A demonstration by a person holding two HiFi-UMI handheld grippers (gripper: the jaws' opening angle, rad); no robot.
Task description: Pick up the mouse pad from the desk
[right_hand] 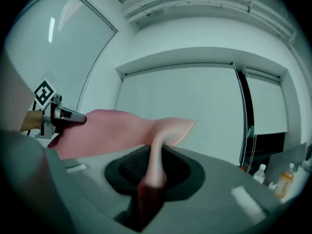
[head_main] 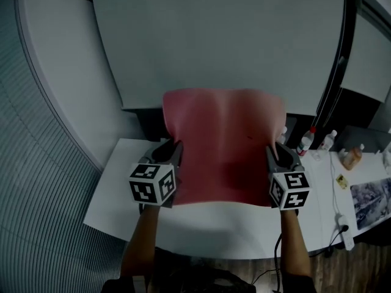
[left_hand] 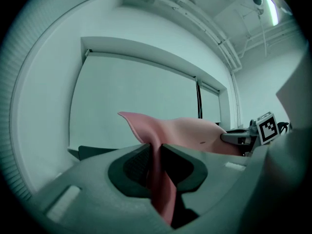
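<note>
So the pad [head_main: 223,145] is off the desk [head_main: 119,191], hanging in the air above it, stretched between the two grippers. Left gripper [head_main: 175,154] is clamped on the pad's left edge and right gripper [head_main: 273,155] pinches the right edge, with the sheet sandwiched between the jaws on both. I'd say the pickup is basically done. Next bit just needs an even grip on both sides, keeping it level above the desk so it doesn't sag or slip out.

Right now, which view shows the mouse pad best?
The head view: nearly the whole pink mouse pad spans between left gripper and right gripper. Each gripper view shows only an edge pinched in its jaws.
</note>
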